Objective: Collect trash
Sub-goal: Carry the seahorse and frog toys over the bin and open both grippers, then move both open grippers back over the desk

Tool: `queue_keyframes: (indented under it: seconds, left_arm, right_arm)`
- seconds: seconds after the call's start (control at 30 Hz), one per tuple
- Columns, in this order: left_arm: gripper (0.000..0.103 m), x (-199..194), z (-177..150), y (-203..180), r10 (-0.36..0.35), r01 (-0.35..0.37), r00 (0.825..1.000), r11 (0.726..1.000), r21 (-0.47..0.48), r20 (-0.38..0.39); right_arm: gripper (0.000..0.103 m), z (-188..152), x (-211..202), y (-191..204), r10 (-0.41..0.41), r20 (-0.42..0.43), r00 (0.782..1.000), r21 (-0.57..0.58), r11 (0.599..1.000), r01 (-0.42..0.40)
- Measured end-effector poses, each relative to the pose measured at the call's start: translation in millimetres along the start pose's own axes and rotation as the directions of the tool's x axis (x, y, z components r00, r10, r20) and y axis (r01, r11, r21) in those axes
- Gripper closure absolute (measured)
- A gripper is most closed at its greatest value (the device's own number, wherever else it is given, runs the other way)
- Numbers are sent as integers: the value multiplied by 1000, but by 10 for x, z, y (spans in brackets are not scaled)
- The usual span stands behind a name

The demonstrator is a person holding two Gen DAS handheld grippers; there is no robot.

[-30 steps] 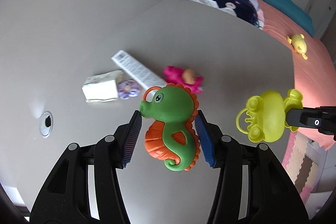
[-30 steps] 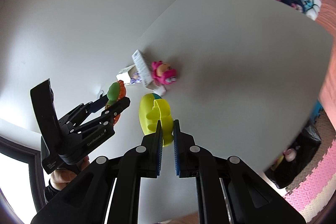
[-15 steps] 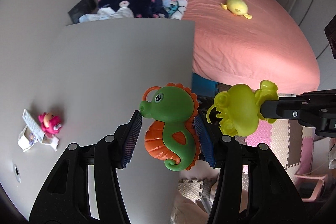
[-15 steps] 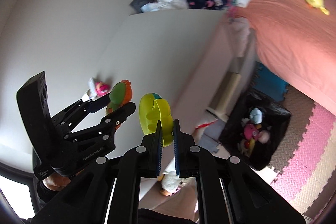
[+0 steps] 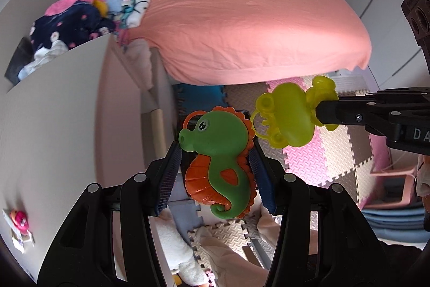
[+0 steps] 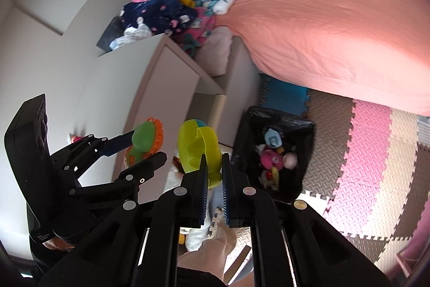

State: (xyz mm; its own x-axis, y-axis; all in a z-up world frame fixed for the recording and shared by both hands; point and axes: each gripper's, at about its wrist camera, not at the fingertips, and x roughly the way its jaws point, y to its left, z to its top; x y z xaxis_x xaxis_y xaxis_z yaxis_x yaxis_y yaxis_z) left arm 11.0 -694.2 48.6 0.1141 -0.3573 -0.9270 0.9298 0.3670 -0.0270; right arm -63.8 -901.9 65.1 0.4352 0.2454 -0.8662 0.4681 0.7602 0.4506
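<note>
Toys ride in both claws: the left claw [image 5: 216,168] clamps a green-and-orange plastic seahorse [image 5: 219,160] across its body, the right claw [image 6: 214,176] pinches a yellow plastic crab's [image 6: 197,145] thin edge. Both look light, rigid, slick; the black toy-filled bin [image 6: 271,152] sits on the floor beside the counter's end.
</note>
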Motion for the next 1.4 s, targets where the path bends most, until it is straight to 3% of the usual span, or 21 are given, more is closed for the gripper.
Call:
queue_keyframes:
  seconds: [0.23,0.27,0.3,0.33,0.37,0.6,0.93,1.23,1.4]
  left_arm:
    - [47,168,76,-164,-19,21,999,999,30,-50]
    - [27,181,80,-180,-2,3,998,1000,30,-57]
    - [6,178,86,-185,30,-28,998,999,27,-53]
    - [6,149,85,-173,57,-56,998,998,23,-31]
    - [6,127,88,-152,60,-60,998,998,20,-21]
    - [6,81,91,34,48,-48,999,999,-22,-22]
    - [6,-24,34,209,44,-44,999,998,-44,2]
    - [6,-204,-147,591,65,-63,998,992,-106,14]
    - [6,-322,-322,938,86,-80,996,979,-186,23]
  right_arm:
    - [89,9,48,-133,-56,-25,998,20,998,57]
    - [82,13,51,-129,-76,-27,997,21,997,76]
    - [60,17,37,-122,-101,-15,995,20,995,101]
    - [48,20,7,-116,-129,7,992,17,991,129]
    - [48,16,-17,-99,-152,27,988,12,988,152]
    - [48,54,-126,-31,-182,77,980,-35,982,185]
    - [48,112,-101,173,-177,74,981,-65,981,182]
    - [47,183,15,674,-153,70,986,-163,973,163]
    - [47,213,137,1077,-133,62,989,-240,960,144]
